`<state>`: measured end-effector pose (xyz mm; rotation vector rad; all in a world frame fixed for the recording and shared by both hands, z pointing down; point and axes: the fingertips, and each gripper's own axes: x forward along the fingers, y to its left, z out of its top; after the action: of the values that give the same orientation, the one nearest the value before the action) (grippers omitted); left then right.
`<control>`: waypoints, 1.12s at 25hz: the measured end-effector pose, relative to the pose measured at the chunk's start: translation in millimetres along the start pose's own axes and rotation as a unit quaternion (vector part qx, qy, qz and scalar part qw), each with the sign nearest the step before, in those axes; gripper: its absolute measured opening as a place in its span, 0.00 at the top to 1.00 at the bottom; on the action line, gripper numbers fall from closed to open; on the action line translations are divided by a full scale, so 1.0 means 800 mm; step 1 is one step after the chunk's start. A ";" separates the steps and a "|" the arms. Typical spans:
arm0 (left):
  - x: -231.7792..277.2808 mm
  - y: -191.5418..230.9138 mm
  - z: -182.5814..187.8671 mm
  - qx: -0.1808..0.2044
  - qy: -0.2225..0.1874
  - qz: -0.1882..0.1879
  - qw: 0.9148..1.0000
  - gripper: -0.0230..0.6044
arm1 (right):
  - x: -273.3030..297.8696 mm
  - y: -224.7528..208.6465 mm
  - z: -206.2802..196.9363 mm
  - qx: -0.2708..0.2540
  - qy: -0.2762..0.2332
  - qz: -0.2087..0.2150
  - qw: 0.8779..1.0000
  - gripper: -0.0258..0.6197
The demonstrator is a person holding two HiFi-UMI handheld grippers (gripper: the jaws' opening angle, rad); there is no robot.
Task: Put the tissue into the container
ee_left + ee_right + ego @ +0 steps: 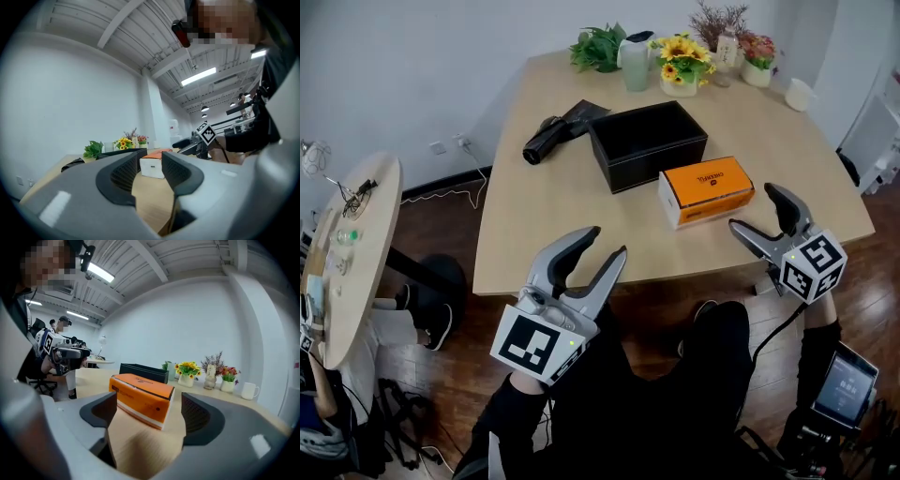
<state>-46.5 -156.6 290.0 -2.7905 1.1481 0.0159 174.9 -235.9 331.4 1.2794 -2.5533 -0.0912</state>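
Observation:
An orange and white tissue pack (706, 192) lies near the table's front edge, just right of an open black container (647, 145). My right gripper (754, 208) hovers at that edge, close to the pack's right end, jaws wide open. In the right gripper view the tissue pack (143, 399) shows ahead between the jaws, untouched by either pad, with the container (143, 371) behind it. My left gripper (607, 242) hangs below the front edge, off the table, its jaws a narrow gap apart and empty. The left gripper view shows the tissue pack (152, 166) far ahead.
A black rolled object (558, 131) lies left of the container. Flower pots and vases (680, 66) and a white mug (800, 94) line the table's far side. A round side table (356, 244) stands at the left. The person's legs are below the table edge (675, 267).

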 end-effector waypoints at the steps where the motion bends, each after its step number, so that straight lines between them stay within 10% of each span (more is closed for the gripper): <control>1: 0.000 -0.001 -0.001 0.001 0.001 0.000 1.000 0.74 | 0.007 -0.004 -0.005 0.005 0.010 0.016 1.000 0.27; 17: -0.012 0.002 -0.010 0.003 0.025 0.008 1.000 0.74 | 0.061 0.001 -0.021 0.045 0.092 0.158 0.982 0.12; 28: -0.014 0.009 -0.014 0.004 0.030 0.013 0.999 0.74 | 0.064 -0.002 -0.021 0.014 0.096 0.143 0.985 0.35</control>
<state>-60.0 -155.1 300.5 -2.7864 1.1958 -0.0717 151.8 -276.4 358.7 0.8687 -2.5450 0.1207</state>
